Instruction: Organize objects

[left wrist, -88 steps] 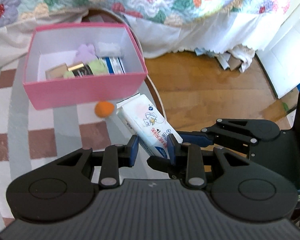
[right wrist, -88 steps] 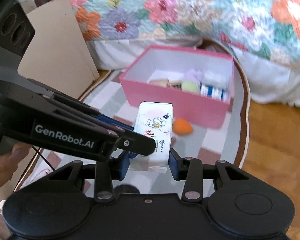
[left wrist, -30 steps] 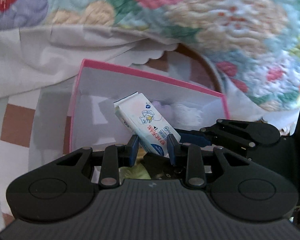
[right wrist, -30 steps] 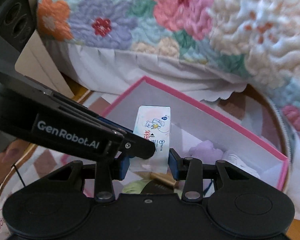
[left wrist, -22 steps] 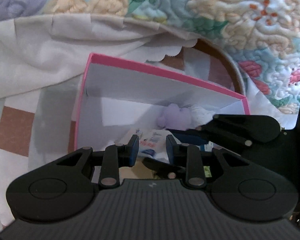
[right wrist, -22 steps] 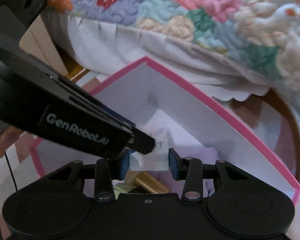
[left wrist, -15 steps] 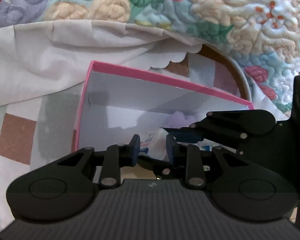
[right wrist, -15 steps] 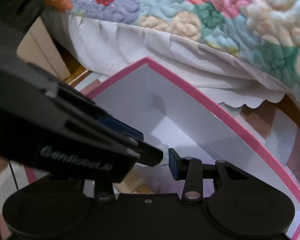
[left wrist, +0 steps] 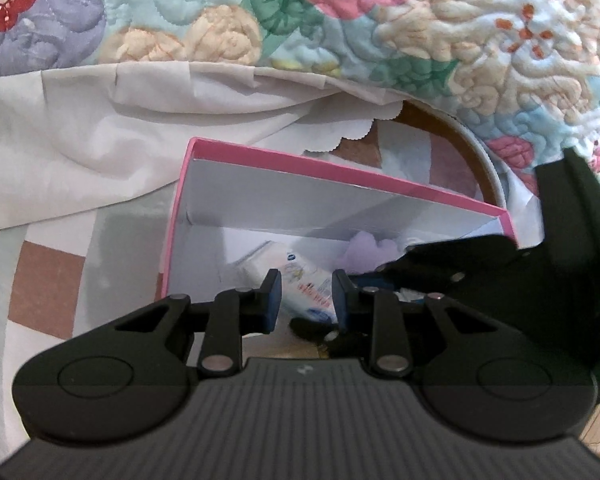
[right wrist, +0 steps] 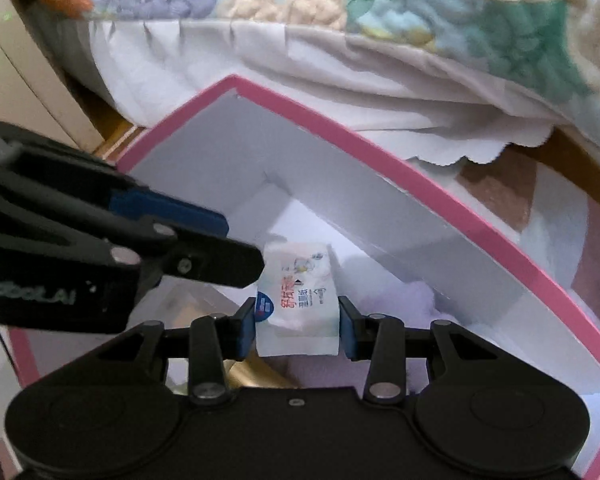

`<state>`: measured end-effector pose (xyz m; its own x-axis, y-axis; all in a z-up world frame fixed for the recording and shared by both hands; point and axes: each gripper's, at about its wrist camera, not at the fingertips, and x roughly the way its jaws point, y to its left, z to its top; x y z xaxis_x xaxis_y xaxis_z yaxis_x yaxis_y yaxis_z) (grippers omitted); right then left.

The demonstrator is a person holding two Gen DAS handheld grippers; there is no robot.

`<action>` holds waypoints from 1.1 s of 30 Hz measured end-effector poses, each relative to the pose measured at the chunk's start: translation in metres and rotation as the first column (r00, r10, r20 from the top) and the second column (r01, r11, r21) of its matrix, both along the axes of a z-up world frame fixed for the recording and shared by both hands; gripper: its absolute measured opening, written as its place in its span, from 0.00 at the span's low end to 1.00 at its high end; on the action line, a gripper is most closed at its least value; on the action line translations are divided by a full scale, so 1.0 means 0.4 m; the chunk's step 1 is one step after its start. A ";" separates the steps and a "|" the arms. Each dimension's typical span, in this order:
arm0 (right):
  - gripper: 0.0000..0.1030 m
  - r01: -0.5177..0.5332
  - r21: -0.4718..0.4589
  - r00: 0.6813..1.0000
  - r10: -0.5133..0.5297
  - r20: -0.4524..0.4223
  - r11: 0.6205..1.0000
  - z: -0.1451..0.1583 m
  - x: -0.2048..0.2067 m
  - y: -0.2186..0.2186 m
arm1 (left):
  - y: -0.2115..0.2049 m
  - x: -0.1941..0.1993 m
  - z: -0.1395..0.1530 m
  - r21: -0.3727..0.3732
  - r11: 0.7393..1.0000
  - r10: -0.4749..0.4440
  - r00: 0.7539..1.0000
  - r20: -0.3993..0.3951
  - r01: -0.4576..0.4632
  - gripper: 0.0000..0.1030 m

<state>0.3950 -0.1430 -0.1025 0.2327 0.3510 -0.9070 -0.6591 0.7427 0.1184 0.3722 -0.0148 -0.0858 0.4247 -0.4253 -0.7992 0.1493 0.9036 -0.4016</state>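
Right wrist view: the right gripper point(right wrist: 298, 330) holds the white soft-plastic tissue pack with red and blue print point(right wrist: 296, 292) by its near end, both blue pads pressed against its sides, the wrapper crumpled a little between them. The pack sits at frame centre, inside the pink cardboard box with white interior point(right wrist: 380, 148), tilted down toward the box floor near the far corner; whether its far end already touches the floor cannot be told. The left gripper point(right wrist: 240, 264) enters from the left of this frame, its tip just beside the pack's upper left corner. Left wrist view: the left gripper's jaws stand narrow, the pack point(left wrist: 306, 286) lies beyond and between them at lower centre, but the pads do not visibly press on it, so I read this one as closed down and holding nothing. A lilac fluffy item point(left wrist: 366, 250) lies right of centre in the box, a gold-coloured object point(right wrist: 252, 376) shows under the right gripper, and a floral quilt point(left wrist: 380, 20) fills the upper frame. Judgement: the step in hand is setting the pack down in the box. To do it well, lower until the pack rests flat in the free floor space by the corner, clear of the lilac item, then open the right jaws fully before lifting straight up, so the soft wrapper does not cling and drag. The left gripper should stay clear of the box wall.
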 end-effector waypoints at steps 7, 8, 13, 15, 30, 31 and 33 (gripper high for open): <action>0.65 0.130 -0.026 0.991 -0.130 0.015 0.991 0.010 -0.021 -0.007 | -0.002 -0.032 0.034 0.071 0.997 -0.010 1.000 0.015 0.009 0.32; 0.65 0.175 -0.027 0.984 -0.174 0.021 0.984 0.029 -0.034 -0.017 | -0.003 -0.040 0.043 0.091 0.996 -0.020 1.000 0.021 0.018 0.32; 0.71 0.247 0.106 0.964 -0.256 0.077 0.963 0.145 -0.142 -0.097 | -0.001 -0.096 0.097 0.188 0.980 -0.079 0.997 0.027 0.073 0.41; 0.71 0.278 0.137 0.953 -0.291 0.082 0.951 0.184 -0.185 -0.133 | 0.001 -0.123 0.124 0.223 0.971 -0.094 0.995 0.034 0.084 0.44; 0.80 0.236 0.169 0.932 -0.272 0.239 0.957 0.481 -0.459 -0.203 | -0.012 -0.367 0.370 0.273 0.946 -0.216 0.969 0.123 0.176 0.60; 0.82 0.234 0.173 0.931 -0.271 0.244 0.957 0.493 -0.477 -0.205 | -0.014 -0.388 0.384 0.281 0.943 -0.226 0.964 0.140 0.180 0.62; 0.84 0.228 0.187 0.930 -0.270 0.247 0.956 0.510 -0.514 -0.209 | -0.018 -0.423 0.404 0.291 0.937 -0.246 0.956 0.158 0.193 0.63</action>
